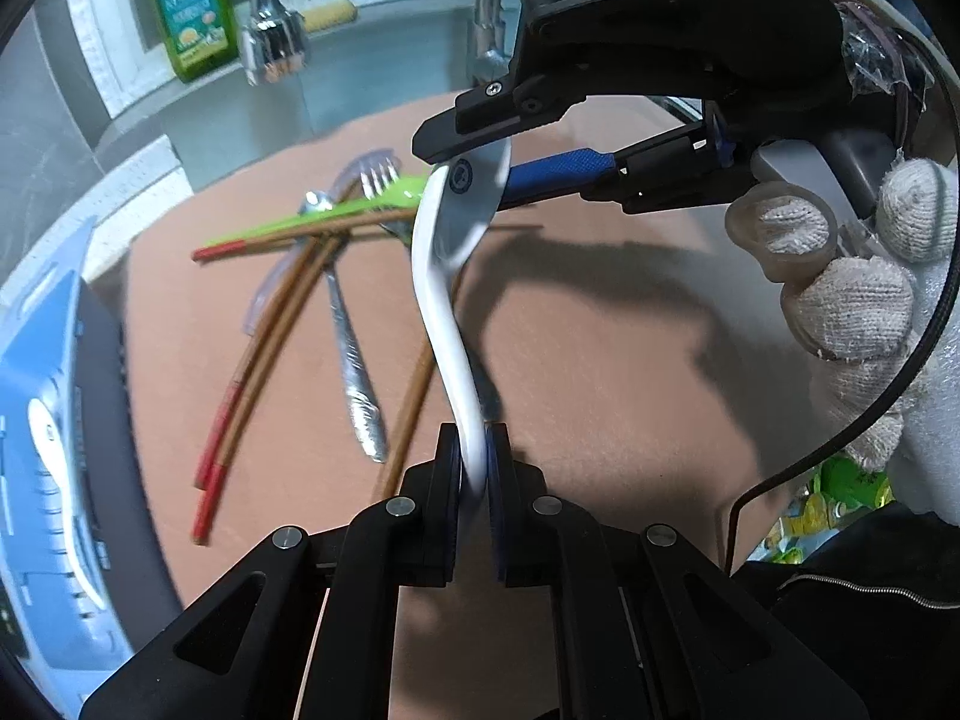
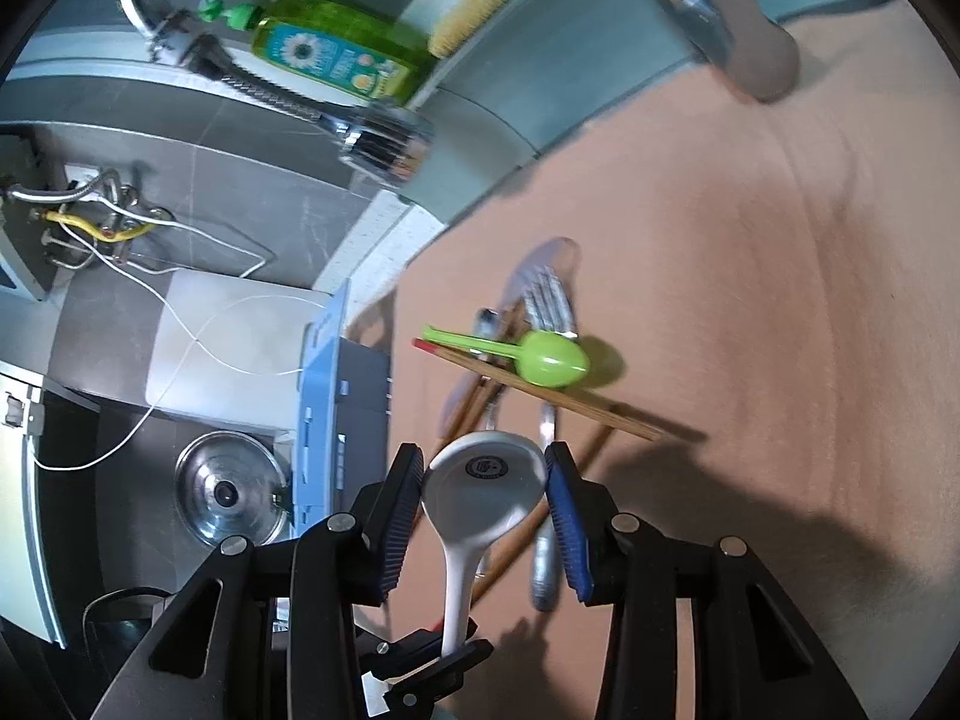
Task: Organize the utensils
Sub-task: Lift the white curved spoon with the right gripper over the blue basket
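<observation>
A white ceramic spoon (image 1: pixel 441 276) is held in the air over a brown mat (image 1: pixel 600 360). My left gripper (image 1: pixel 474 468) is shut on its handle. My right gripper (image 2: pixel 486 474) has its two blue-padded fingers on either side of the spoon's bowl (image 2: pixel 480 480); they touch its rim or nearly so. In the left wrist view the right gripper (image 1: pixel 480 174) is at the bowl. On the mat lies a pile: a green plastic spoon (image 2: pixel 540 357), a metal fork (image 1: pixel 378 174), a metal utensil handle (image 1: pixel 360 390) and several red-tipped wooden chopsticks (image 1: pixel 252 384).
A blue utensil holder (image 1: pixel 42 450) stands at the mat's left edge. Behind are a sink, a faucet head (image 1: pixel 273 45), a green dish soap bottle (image 1: pixel 192 6) and a yellow brush (image 2: pixel 474 6). A pot lid (image 2: pixel 231 495) lies lower left in the right wrist view.
</observation>
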A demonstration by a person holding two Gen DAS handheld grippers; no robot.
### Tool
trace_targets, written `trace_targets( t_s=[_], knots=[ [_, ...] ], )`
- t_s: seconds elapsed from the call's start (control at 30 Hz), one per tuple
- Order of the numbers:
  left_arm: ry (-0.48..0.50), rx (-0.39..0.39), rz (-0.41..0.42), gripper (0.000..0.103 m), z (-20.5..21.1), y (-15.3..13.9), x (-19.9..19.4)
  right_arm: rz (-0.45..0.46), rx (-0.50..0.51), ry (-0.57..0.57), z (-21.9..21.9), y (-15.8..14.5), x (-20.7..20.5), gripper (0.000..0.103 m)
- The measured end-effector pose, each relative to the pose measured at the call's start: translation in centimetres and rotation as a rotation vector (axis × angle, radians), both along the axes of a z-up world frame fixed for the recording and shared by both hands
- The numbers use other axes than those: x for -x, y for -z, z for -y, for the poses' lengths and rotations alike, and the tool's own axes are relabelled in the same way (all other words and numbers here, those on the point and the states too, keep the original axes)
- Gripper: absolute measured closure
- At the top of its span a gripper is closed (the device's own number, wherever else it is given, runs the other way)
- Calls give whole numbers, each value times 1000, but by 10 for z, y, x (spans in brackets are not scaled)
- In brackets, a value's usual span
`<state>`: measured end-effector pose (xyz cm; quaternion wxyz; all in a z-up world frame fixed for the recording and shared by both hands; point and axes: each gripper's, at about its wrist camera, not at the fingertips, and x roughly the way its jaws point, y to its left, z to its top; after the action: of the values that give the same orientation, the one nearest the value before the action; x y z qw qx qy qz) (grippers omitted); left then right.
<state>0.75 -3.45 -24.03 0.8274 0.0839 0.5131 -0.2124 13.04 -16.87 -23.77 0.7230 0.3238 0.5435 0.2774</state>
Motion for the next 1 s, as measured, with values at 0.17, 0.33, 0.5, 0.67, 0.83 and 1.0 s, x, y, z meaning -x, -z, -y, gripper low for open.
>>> trace_targets(
  t_s=[0.17, 0.33, 0.5, 0.67, 0.83, 1.0],
  knots=[
    [-24, -7, 42, 96, -17, -18, 0, 24, -16, -13, -17, -18, -4, 65],
    [-65, -13, 73, 96, -40, -31, 2, 57, -24, -48, -49, -37, -11, 65],
    [-126, -21, 94, 96, -75, -42, 2, 86, -33, -110, -97, -51, -19, 65],
    [-197, -29, 101, 96, -117, -45, 5, 106, -29, -175, -150, -57, -23, 65],
    [-269, -28, 91, 96, -158, -41, 7, 114, -15, -237, -205, -56, -24, 65],
    [-326, -30, 70, 96, -194, -28, 2, 99, 10, -290, -253, -46, -33, 66]
  ],
)
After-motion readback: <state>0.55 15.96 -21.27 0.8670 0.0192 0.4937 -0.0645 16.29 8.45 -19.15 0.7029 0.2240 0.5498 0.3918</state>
